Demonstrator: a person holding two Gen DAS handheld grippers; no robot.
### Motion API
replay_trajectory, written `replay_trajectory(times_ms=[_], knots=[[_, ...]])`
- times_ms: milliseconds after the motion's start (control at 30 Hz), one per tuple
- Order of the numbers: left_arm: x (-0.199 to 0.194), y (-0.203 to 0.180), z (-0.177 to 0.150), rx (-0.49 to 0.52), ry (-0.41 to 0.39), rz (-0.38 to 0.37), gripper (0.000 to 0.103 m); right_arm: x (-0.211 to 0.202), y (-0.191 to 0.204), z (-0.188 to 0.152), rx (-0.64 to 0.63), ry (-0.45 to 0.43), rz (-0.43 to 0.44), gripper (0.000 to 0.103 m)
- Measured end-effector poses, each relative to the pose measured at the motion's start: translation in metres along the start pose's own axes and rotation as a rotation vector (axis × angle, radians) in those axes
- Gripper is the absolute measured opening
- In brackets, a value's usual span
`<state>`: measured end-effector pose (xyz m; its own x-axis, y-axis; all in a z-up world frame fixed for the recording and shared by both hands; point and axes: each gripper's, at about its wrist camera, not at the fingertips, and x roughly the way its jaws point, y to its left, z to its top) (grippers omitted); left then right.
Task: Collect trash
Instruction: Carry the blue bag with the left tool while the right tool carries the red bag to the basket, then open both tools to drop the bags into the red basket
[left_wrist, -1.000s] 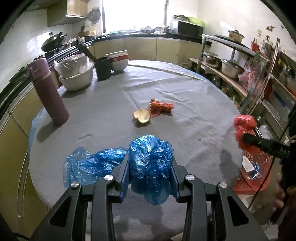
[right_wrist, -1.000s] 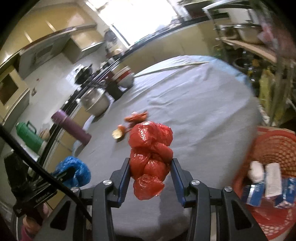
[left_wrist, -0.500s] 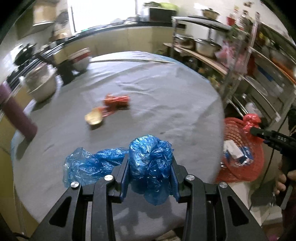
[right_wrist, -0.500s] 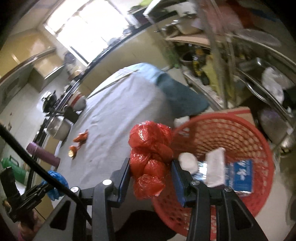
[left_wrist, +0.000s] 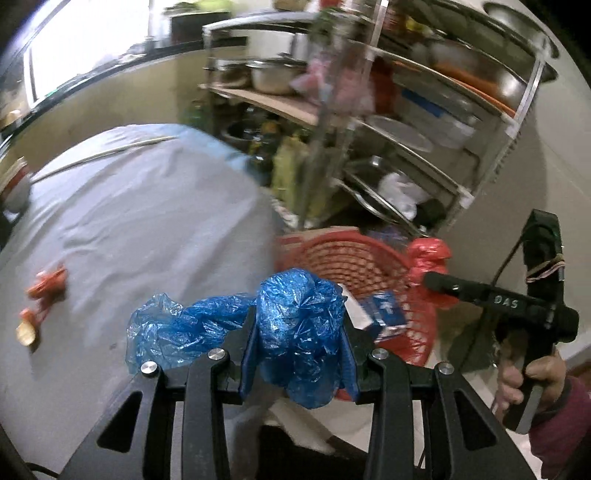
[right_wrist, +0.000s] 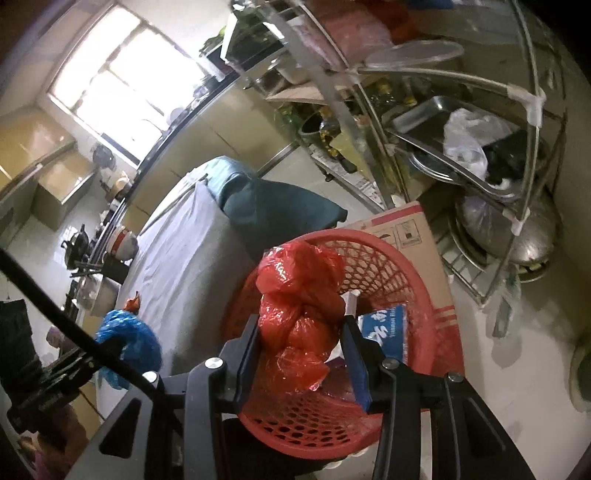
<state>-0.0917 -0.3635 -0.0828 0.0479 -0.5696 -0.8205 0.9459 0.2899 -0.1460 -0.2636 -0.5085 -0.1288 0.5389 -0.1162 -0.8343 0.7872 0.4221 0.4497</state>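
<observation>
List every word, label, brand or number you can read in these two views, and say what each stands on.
"DAS": white letters on the black body of the right hand-held gripper.
Blue packet in the red basket: large white characters, too blurred to read.
Cardboard box behind the basket: printed symbols and small text, too small to read.

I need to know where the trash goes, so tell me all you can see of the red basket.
The red basket is round, looks like plastic, and has latticed walls full of holes. It stands upright beside the grey-covered table, against a cardboard box. Inside lie a blue-and-white packet and other white packaging. The red bag, pinched in the right gripper, hangs over its opening.
</observation>
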Motion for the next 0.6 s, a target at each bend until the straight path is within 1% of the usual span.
replay_trajectory(times_ms=[67,167,233,267,333,433,533,600], knots=[[0.011,-0.012,0.005,0.014,0.029,-0.049,0.042,0.002,-0.003,-0.002,0.011,0.011,0.005,0.046],[0.024,-0.025,0.006,0.036,0.055,-0.076,0.044,0.006,-0.008,-0.004,0.047,0.044,0.022,0.049],[0.029,-0.029,0.006,0.045,0.078,-0.082,0.059,0.007,-0.013,-0.003,0.084,0.061,0.037,0.053],[0.028,-0.030,0.005,0.045,0.078,-0.079,0.060,0.008,-0.015,-0.003,0.101,0.066,0.047,0.057],[0.024,-0.026,0.002,0.041,0.069,-0.074,0.061,0.005,-0.016,-0.002,0.115,0.057,0.061,0.059],[0.013,-0.006,-0.005,0.017,0.056,-0.042,0.062,0.004,-0.012,-0.001,0.106,0.037,0.057,0.059],[0.002,0.023,-0.017,-0.045,0.052,0.009,0.063,0.008,0.000,0.001,0.082,0.038,0.069,0.059],[-0.009,0.049,-0.032,-0.107,0.049,0.051,0.063,0.015,0.014,0.001,0.054,0.046,0.083,0.059]])
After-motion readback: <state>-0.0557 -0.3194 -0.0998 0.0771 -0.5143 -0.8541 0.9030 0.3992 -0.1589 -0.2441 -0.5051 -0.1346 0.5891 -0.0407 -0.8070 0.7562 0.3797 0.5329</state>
